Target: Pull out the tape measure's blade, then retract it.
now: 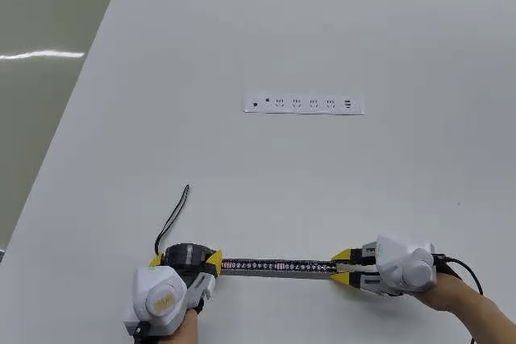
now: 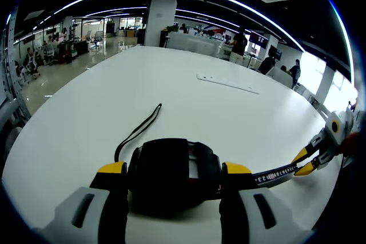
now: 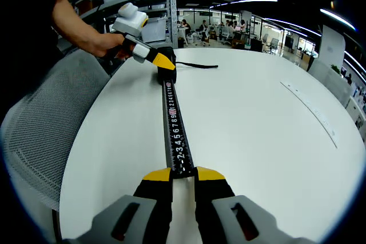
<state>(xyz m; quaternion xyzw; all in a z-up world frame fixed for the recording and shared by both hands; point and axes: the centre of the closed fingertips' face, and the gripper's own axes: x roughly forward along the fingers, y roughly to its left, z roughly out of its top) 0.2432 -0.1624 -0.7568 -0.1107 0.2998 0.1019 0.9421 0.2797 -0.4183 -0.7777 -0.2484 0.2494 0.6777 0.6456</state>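
A black tape measure case (image 1: 190, 257) (image 2: 174, 172) lies near the table's front edge, with my left gripper (image 1: 186, 264) (image 2: 174, 169) shut on its sides. Its black wrist strap (image 1: 172, 217) (image 2: 139, 130) trails away over the table. The dark numbered blade (image 1: 274, 266) (image 3: 176, 135) (image 2: 273, 175) is drawn out to the right, just above the tabletop. My right gripper (image 1: 341, 267) (image 3: 183, 174) is shut on the blade's end. In the right gripper view the left gripper (image 3: 163, 64) holds the case at the far end of the blade.
A flat white power strip (image 1: 304, 104) (image 2: 227, 83) (image 3: 311, 109) lies mid-table, well beyond the tape. The white table (image 1: 306, 175) has wide bare room around it. A mesh chair (image 3: 40, 141) stands beside the table's near edge. People stand in the far office background.
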